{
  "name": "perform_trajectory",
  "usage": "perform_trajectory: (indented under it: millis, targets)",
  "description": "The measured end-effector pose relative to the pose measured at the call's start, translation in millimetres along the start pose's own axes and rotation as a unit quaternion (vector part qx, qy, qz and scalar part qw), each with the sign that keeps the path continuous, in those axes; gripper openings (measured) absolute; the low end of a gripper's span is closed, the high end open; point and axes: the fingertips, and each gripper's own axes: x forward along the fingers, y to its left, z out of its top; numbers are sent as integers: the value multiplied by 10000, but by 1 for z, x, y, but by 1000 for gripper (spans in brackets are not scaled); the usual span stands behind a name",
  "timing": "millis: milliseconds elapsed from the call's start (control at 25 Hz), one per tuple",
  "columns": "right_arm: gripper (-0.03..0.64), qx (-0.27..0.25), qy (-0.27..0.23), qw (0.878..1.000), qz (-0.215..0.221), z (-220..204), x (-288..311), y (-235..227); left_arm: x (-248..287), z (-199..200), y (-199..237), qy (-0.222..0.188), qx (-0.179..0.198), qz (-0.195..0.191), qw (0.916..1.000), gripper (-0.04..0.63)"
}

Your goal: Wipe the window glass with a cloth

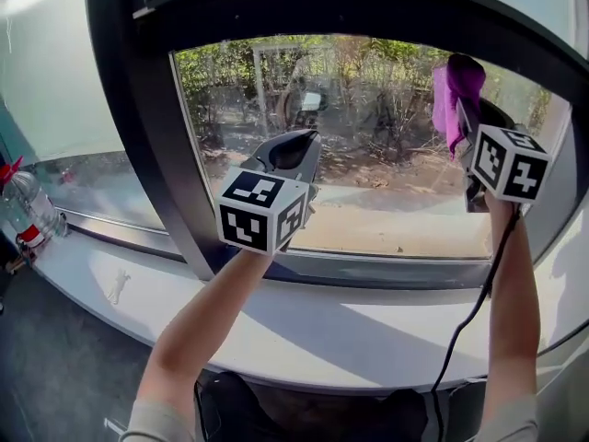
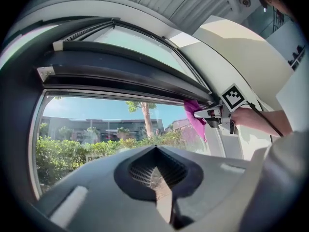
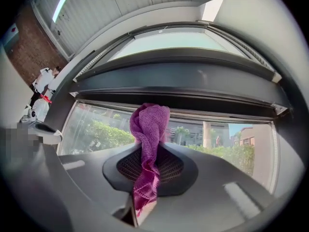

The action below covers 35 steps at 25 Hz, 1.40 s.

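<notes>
The person is holding both arms up toward the window glass (image 1: 368, 155), one hand-held gripper in each hand. The right hand-held gripper (image 1: 467, 116) is clenching a purple cloth (image 1: 454, 86): in the right gripper view its jaws are pressing together on the twisted lower part of the cloth (image 3: 147, 149), while the bunched upper part is sticking up past the jaw tips. The cloth is sitting high at the right side of the pane, just beneath the dark top bar of the window frame (image 1: 138, 155); whether it is actually touching the glass cannot be told. In the left gripper view the same cloth (image 2: 194, 117) is hanging down from the right hand-held gripper near the pane's upper right corner. The left hand-held gripper (image 1: 294, 153) is staying lower, in front of the lower middle of the pane, with its jaws clenched together on nothing, only a thin seam showing between them. Its marker cube (image 1: 262, 212) is facing the head camera. A black cable (image 1: 479, 311) is trailing down from the right hand-held gripper along the person's forearm. Below the glass a white sill (image 1: 304, 325) is running across, and a clear bottle (image 1: 29, 208) with a red cap is standing at its far left. Sunlit shrubs (image 1: 276, 81) are showing outside.
</notes>
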Motion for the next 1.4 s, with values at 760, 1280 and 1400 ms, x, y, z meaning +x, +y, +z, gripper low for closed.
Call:
perform_trajectory:
  millis: [760, 1280, 1400]
  targets:
    - [77, 422, -336, 9870, 1512, 40, 64, 199, -65, -9, 60, 56, -94, 512, 9986, 0]
    - [77, 683, -214, 9740, 2149, 53, 112, 343, -124, -14, 101, 239, -103, 925, 9954, 0]
    - [77, 691, -206, 9746, 2119, 53, 119, 359, -131, -17, 103, 278, -125, 987, 9947, 0]
